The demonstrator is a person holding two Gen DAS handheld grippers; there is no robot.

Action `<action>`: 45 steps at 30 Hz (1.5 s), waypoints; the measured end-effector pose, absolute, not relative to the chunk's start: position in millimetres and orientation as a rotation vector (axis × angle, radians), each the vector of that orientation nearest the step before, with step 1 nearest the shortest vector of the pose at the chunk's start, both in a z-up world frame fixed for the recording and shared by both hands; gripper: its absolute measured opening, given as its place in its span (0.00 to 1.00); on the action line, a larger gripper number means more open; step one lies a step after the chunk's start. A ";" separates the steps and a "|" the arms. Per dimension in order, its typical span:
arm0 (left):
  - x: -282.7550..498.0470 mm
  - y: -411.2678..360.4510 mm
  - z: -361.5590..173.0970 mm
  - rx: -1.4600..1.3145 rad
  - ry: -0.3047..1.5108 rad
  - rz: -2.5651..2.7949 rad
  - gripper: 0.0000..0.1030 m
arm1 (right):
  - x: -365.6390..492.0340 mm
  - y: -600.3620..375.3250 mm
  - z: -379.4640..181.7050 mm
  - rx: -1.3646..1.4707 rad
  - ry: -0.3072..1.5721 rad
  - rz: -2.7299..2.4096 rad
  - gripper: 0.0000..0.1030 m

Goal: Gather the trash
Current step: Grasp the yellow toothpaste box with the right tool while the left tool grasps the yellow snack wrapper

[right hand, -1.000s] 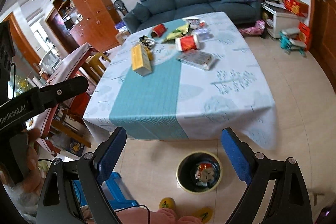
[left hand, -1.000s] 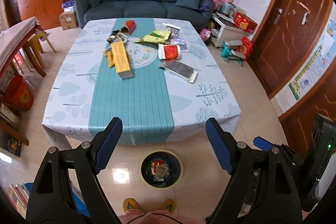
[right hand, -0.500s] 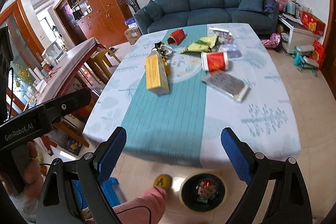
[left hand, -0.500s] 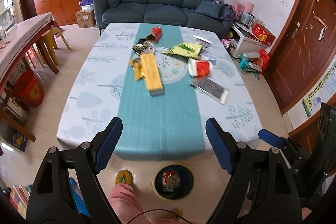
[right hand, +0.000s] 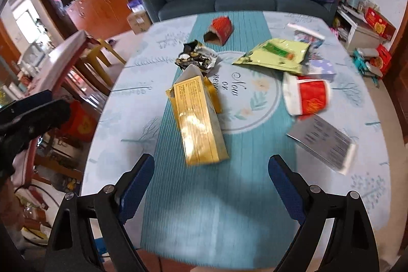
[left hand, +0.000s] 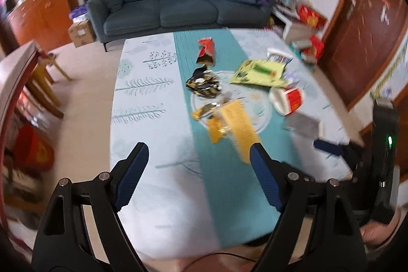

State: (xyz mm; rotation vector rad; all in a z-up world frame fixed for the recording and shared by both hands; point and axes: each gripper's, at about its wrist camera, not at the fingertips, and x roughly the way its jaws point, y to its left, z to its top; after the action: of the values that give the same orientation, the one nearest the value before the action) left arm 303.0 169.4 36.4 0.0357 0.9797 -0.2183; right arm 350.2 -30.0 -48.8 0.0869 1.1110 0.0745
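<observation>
The counter [right hand: 255, 208], under a pale cloth with a teal runner down the middle, fills the space ahead of both claws, and bare runner is seen right in front of the right claw [right hand: 211, 176], so there's open room to slide in without bumping anything

The biggest bit of trash, the yellow carton [right hand: 199, 119], is lying flat just ahead of the right claw and a touch to its left. Its long axis runs pretty much straight away from the claw, near end closest, torn end far. From the left claw [left hand: 199, 178] the same carton is found ahead and off to the right, so the right claw is judged nearer and better lined up. Spread fingers would straddle the carton's narrow width if the claw is pushed forward

Ahead and right of the right claw, the grey flat packet [right hand: 323, 141] is lying close to the counter's right edge, with the red and white cup [right hand: 306, 98] tipped on its side just beyond it. Further ahead the green snack bag [right hand: 278, 55] and the crumpled dark wrapper [right hand: 197, 59] are seen, and farthest off a small red box [right hand: 220, 29]

Both claws are spread wide with nothing between the fingers
</observation>
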 end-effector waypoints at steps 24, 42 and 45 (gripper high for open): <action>461.9 131.0 -68.6 0.167 1.232 -0.521 0.77 | 404.0 -73.0 -94.4 0.327 1.198 -0.035 0.02; 463.7 144.3 -73.9 0.136 1.246 -0.522 0.77 | 436.9 -71.0 -93.8 0.181 1.188 -0.093 0.65; 463.1 148.8 -73.5 0.134 1.243 -0.522 0.77 | 442.9 -87.5 -100.7 0.218 1.209 -0.094 0.65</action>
State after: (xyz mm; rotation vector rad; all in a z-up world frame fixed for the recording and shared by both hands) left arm 463.1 148.8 -73.5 0.1339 1.2433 -0.5223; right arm 442.9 -87.5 -100.7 0.2184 1.2088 -0.0941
